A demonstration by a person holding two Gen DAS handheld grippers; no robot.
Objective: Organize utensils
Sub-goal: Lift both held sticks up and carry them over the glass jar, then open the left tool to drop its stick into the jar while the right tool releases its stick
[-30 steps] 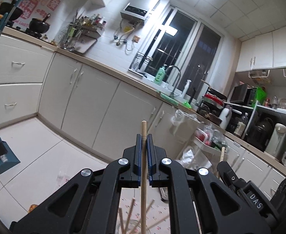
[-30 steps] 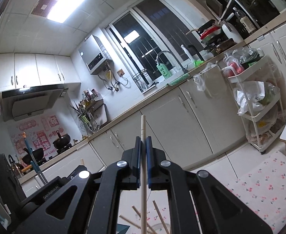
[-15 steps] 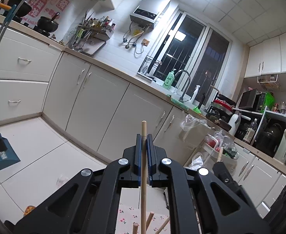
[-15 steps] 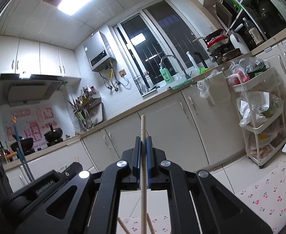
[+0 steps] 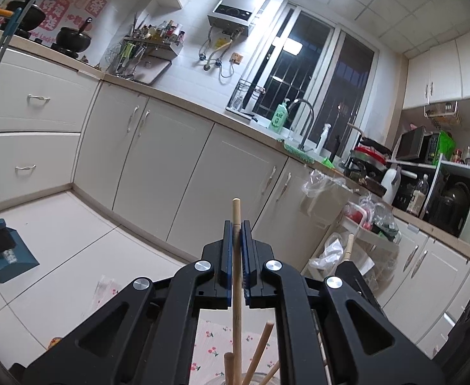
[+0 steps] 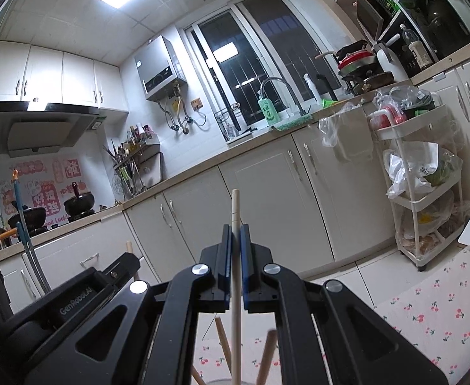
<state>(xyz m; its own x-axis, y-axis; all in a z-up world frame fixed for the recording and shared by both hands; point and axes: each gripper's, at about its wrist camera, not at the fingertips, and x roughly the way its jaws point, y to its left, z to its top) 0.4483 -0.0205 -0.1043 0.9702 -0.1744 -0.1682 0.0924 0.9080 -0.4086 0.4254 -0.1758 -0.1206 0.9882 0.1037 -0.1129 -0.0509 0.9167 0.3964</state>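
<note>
While both hand-held grippers point roughly level across a kitchen, each one is clamped on an upright wooden stick. Seen from the left wrist camera, the left gripper [image 5: 237, 224] has its two blue-edged jaws pressed tight against a light brown wooden chopstick [image 5: 236, 276], which stands vertical between them, its blunt top poking a little above the jaw tips and its lower part running down below the gripper. Directly beneath that gripper sits the rim of a clear glass holder [image 5: 251, 380], with several other wooden sticks [image 5: 260, 349] leaning inside it; the held chopstick's lower end reaches down among them. Under the holder lies a white cloth with a cherry print [image 5: 209, 343].

Seen from the right wrist camera, the right gripper [image 6: 235, 229] is likewise closed on a paler wooden chopstick [image 6: 235, 272], upright, its top above the jaw tips. Below this gripper more leaning sticks [image 6: 222, 337] show over the same cherry-print cloth [image 6: 433, 314], which spreads out to the gripper's right.

Each gripper shows at the edge of the other's view, just beside it and holding its stick.

Ahead of both grippers run cream cabinet doors [image 5: 183, 173] under a counter, with a sink tap [image 5: 305, 118] and a dark barred window [image 6: 267, 51] beyond.
</note>
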